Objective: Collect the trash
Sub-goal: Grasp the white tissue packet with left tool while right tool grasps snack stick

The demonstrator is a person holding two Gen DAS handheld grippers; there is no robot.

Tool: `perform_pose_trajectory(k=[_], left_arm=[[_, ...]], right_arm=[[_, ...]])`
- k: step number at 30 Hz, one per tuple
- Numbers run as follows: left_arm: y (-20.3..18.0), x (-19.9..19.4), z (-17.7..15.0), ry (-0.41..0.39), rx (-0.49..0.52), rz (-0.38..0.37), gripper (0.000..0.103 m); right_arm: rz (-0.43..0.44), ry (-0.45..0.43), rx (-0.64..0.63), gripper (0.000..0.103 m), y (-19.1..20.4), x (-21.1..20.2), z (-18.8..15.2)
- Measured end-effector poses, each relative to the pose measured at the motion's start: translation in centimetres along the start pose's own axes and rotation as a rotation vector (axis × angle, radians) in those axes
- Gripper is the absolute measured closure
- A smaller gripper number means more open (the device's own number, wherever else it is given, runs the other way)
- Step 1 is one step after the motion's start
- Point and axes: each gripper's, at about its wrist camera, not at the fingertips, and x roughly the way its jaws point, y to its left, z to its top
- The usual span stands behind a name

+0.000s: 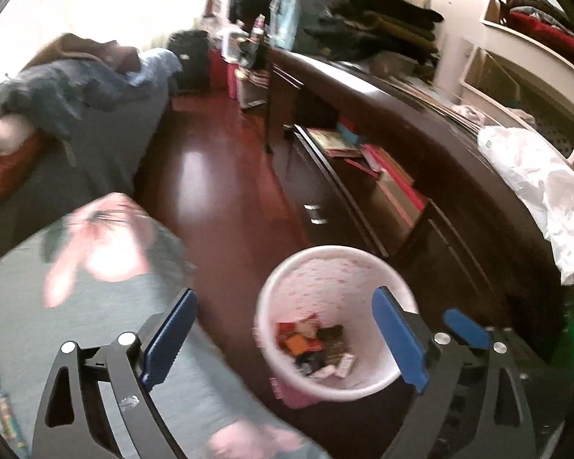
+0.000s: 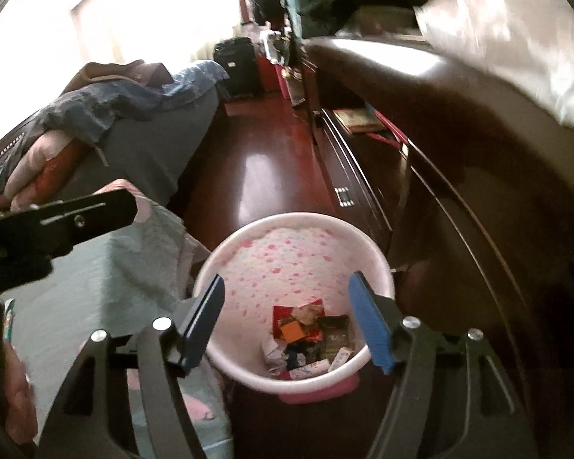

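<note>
looking down into the wastebasket [image 2: 248, 244], i see a small heap of wrappers [image 2: 310, 338] lying at its bottom: an orange scrap, a red packet, dark foil pieces, bits of white paper. the wastebasket stands on the dark red floor [image 2: 264, 168], between the bed [image 2: 95, 275] and the long dark cabinet [image 2: 478, 176]. my right gripper [image 2: 289, 321] hangs over the basket's mouth, spread wide with nothing between its blue pads. my left gripper [image 1: 283, 336] is off to the bed side of the basket [image 1: 287, 275], wider still, also empty. so i judge that some trash is already in. what is left i can only guess at: a white plastic bag [image 1: 535, 183] crumpled on the cabinet top may be next, and a colourful packet [image 1: 4, 413] at the bed's edge, though blur keeps me from telling what it is.
</note>
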Motion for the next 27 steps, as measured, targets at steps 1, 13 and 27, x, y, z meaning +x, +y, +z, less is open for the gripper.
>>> perform_pose_trajectory(k=[1, 13, 27], left_arm=[[0.7, -0.9, -0.2, -0.010, -0.004, 0.023, 0.007], [11.6, -9.5, -4.2, -0.069, -0.124, 0.284, 0.004], [27.8, -8.3, -10.9, 0.080, -0.450, 0.406, 0.004]], right_arm=[[0.012, -0.006, -0.008, 0.023, 0.6, -0.5, 0.0], [0.200, -0.013, -0.165, 0.007, 12.4, -5.1, -1.5], [0.302, 0.053, -0.348, 0.007, 23.2, -4.7, -4.2]])
